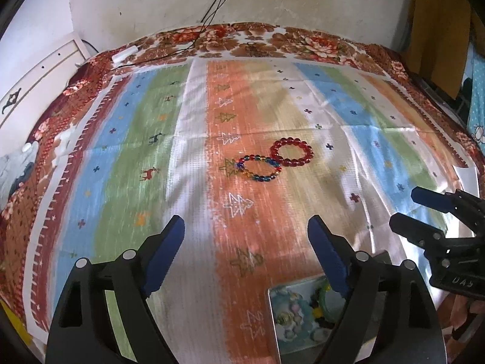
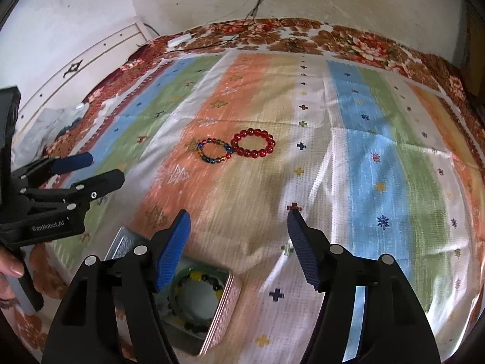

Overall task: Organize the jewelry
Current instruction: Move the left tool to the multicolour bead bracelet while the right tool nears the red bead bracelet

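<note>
A red bead bracelet [image 1: 292,152] [image 2: 253,143] and a multicoloured bead bracelet [image 1: 258,168] [image 2: 214,151] lie touching side by side on the striped cloth. An open tin box [image 1: 298,318] [image 2: 209,303] sits near me and holds a green bangle [image 2: 194,292] and dark and yellow beads. My left gripper [image 1: 246,230] [image 2: 104,170] is open and empty above the cloth, short of the bracelets. My right gripper [image 2: 239,221] [image 1: 406,209] is open and empty, above the box's far edge.
The striped cloth [image 1: 145,139] lies over a floral bedspread [image 1: 315,42]. Black cables [image 1: 212,15] and a white adapter [image 1: 124,54] lie at the far edge by the wall. A white headboard [image 1: 39,82] stands at the left.
</note>
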